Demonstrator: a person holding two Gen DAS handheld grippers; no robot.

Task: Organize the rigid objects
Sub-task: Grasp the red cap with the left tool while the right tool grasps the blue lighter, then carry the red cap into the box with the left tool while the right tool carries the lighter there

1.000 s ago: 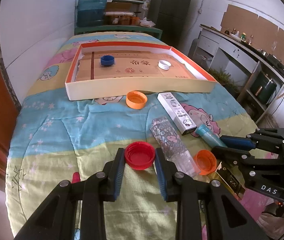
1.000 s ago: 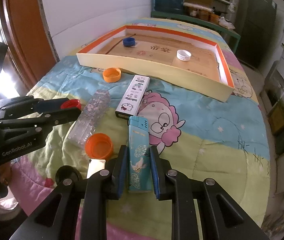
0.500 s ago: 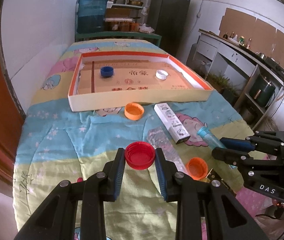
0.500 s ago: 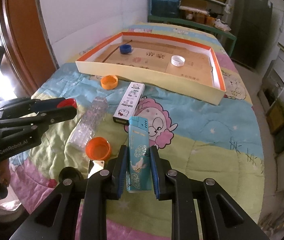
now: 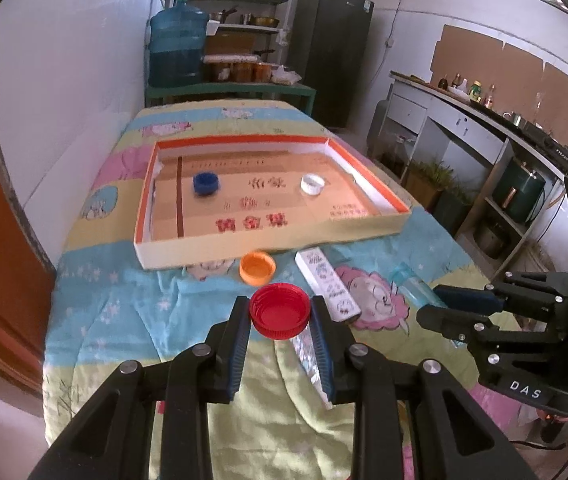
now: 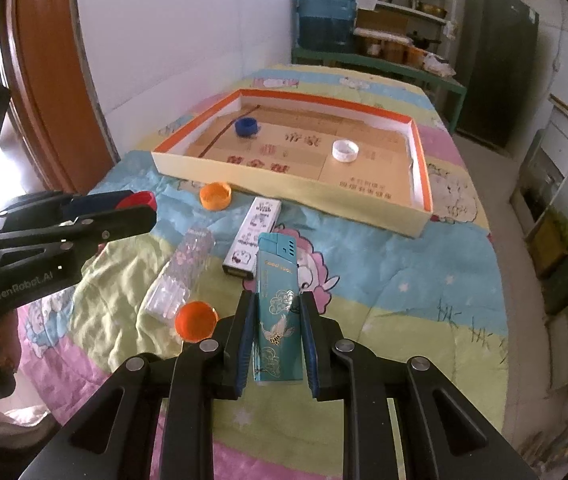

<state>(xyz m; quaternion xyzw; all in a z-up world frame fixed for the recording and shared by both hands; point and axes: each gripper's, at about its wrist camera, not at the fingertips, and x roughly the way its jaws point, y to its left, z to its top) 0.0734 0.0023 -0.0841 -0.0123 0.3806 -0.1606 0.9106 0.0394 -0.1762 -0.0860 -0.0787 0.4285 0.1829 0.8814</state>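
1. Between the pads of the left gripper (image 5: 280,322) sat a red cap (image 5: 280,311), clamped on both sides and held clear above the quilt (image 5: 104,320).
2. Between the right gripper's (image 6: 275,334) pads stood a teal lighter (image 6: 276,308), clamped near its lower half, its top jutting forward past the fingertips.
3. Ahead of both lay the tray (image 5: 268,245), its near wall facing the grippers; a blue cap (image 5: 205,183) and a white cap (image 5: 312,184) sat inside, well apart, with bare floor between them.
4. Just before the tray's near wall lay an orange cap (image 5: 257,267), and beside it a white box (image 6: 252,236) pointing at the tray.
5. A second orange cap (image 6: 196,321) lay just left of the right gripper's fingers, touching a clear packet (image 6: 182,276).
6. From the left wrist, the packet was mostly hidden behind the right-hand finger, and the lighter showed only as a pale blur ahead of the right gripper.
7. Open quilt stretched to the right of the lighter as far as the bed's edge.
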